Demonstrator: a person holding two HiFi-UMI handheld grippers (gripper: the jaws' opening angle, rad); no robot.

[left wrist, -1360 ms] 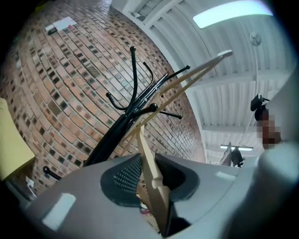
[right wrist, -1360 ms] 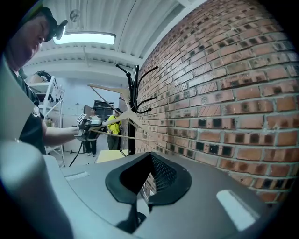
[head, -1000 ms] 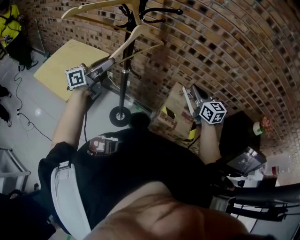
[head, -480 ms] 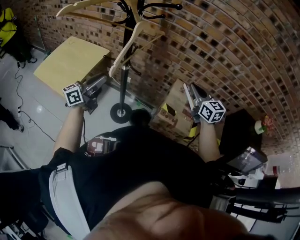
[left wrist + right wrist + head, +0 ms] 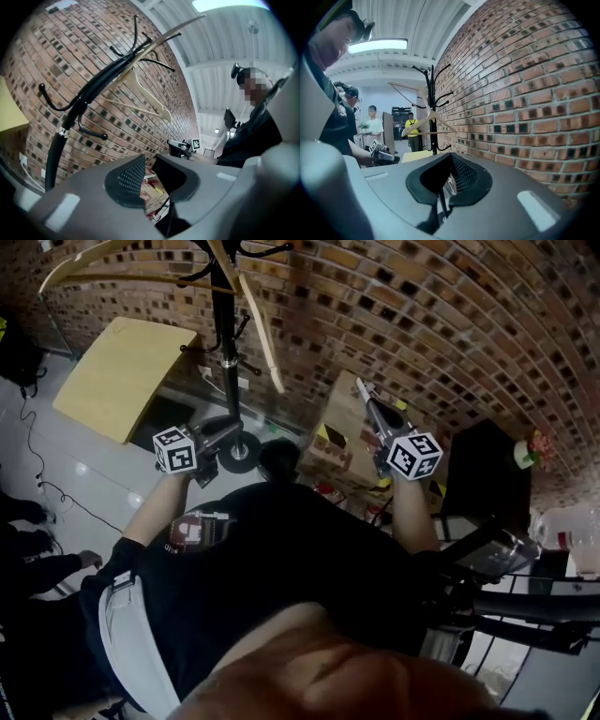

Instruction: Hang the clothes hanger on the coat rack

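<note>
A black coat rack (image 5: 223, 334) stands by the brick wall, and its round base (image 5: 239, 454) rests on the floor. A pale wooden hanger (image 5: 258, 320) hangs from its hooks, and a second one (image 5: 84, 254) hangs higher at the left. Both gripper views show the rack (image 5: 93, 89) (image 5: 432, 112) with the hanger (image 5: 145, 93) (image 5: 424, 123) on it. My left gripper (image 5: 225, 432) (image 5: 150, 161) is low beside the base, clear of the hanger. Its jaws have just been closing, and a gap with nothing in it still shows between them. My right gripper (image 5: 361, 395) (image 5: 449, 164) points at the wall, narrowly open and empty.
A cardboard box (image 5: 342, 442) sits against the wall under my right gripper. A yellow board (image 5: 122, 371) lies left of the rack, and a dark cabinet (image 5: 483, 484) stands at the right. Cables trail over the floor at the left. People (image 5: 372, 124) stand far off.
My left gripper let go of the hanger's lower end and dropped down toward the rack's base. The hanger stays on the rack. My right gripper sank a little.
</note>
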